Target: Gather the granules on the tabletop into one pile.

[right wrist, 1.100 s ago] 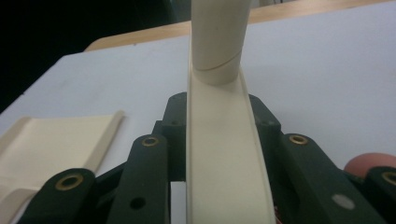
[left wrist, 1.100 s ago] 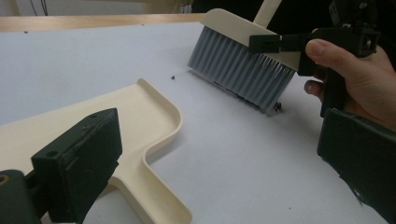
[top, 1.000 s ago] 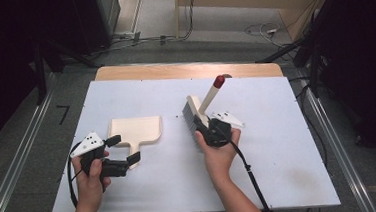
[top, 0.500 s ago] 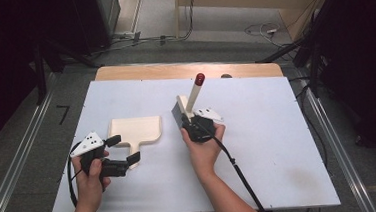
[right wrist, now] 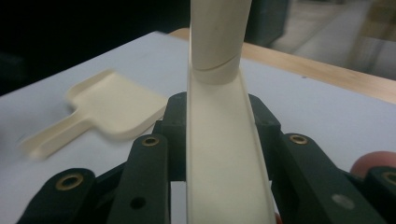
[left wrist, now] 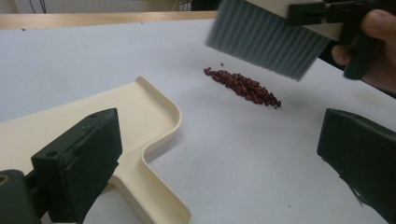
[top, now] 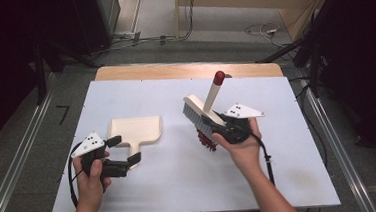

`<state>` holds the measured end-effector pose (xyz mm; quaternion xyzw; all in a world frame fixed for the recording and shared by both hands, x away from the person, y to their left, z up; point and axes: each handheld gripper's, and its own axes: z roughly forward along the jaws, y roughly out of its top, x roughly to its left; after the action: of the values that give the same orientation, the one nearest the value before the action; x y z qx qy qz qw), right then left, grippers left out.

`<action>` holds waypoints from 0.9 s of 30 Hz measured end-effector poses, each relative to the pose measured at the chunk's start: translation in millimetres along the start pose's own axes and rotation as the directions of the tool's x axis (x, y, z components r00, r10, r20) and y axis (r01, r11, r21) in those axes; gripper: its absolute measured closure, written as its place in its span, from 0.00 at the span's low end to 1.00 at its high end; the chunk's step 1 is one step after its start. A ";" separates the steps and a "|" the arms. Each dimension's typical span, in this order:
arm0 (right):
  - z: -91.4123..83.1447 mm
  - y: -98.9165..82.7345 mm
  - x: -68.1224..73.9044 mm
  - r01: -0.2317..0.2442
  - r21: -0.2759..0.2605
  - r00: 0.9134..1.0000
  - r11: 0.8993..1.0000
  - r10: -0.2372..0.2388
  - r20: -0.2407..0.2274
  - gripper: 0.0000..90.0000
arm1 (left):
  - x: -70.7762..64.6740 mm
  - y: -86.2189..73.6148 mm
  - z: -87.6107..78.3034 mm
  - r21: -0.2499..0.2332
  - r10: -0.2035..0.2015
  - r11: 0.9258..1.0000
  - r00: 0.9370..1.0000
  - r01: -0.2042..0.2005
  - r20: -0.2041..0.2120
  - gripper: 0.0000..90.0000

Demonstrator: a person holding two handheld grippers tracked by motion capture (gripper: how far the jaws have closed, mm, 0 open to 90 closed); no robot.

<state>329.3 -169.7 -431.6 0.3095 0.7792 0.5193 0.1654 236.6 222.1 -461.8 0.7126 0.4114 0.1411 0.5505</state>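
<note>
At far left our left gripper (top: 121,153) has its jaws spread around the handle of the flat cream plastic dustpan (top: 136,130) lying on the white table (top: 171,187). A small heap of dark red beans (left wrist: 243,87) follows. Our right gripper (top: 221,125) pinches the cream grey-bristled brush (top: 204,110) above the beans.

Readable text: none in any view.
Brush (top: 204,112): no label or brand can be read.
Dustpan (top: 135,131): plain, no marking.
Desk (top: 181,186): no print, numbers or signs.
</note>
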 end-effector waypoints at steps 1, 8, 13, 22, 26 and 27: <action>-6.2 -0.4 -4.4 0.030 0.032 0.998 0.999 -0.028 -0.063 0.72 | 0.1 -0.1 -0.3 -0.001 -0.001 1.000 1.000 0.001 -0.001 0.00; -12.5 -37.2 -20.6 0.173 0.140 0.936 0.975 -0.119 -0.330 0.72 | -0.6 -0.4 0.3 0.005 0.000 1.000 1.000 0.000 -0.008 0.00; 1.2 -42.1 -32.8 0.191 0.123 0.935 0.974 -0.142 -0.325 0.72 | -1.8 -0.6 2.2 0.016 0.009 1.000 1.000 -0.008 -0.010 0.00; 11.8 -43.5 -50.4 0.116 0.098 0.948 0.988 -0.081 -0.308 0.72 | -2.3 -1.3 4.6 0.026 0.013 1.000 1.000 -0.013 -0.008 0.00; 4.4 -40.0 -46.0 0.097 0.094 0.941 0.991 -0.061 -0.333 0.72 | -2.5 -1.4 5.1 0.026 0.017 1.000 1.000 -0.017 -0.008 0.00; 1.2 -38.2 -44.4 0.093 0.085 0.940 0.992 -0.060 -0.335 0.72 | -2.7 -1.4 5.0 0.026 0.017 1.000 1.000 -0.017 -0.009 0.00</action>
<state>351.6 -208.3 -469.8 0.1950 0.8324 0.5175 0.0363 237.6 216.9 -464.2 0.7225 0.4098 0.1436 0.5381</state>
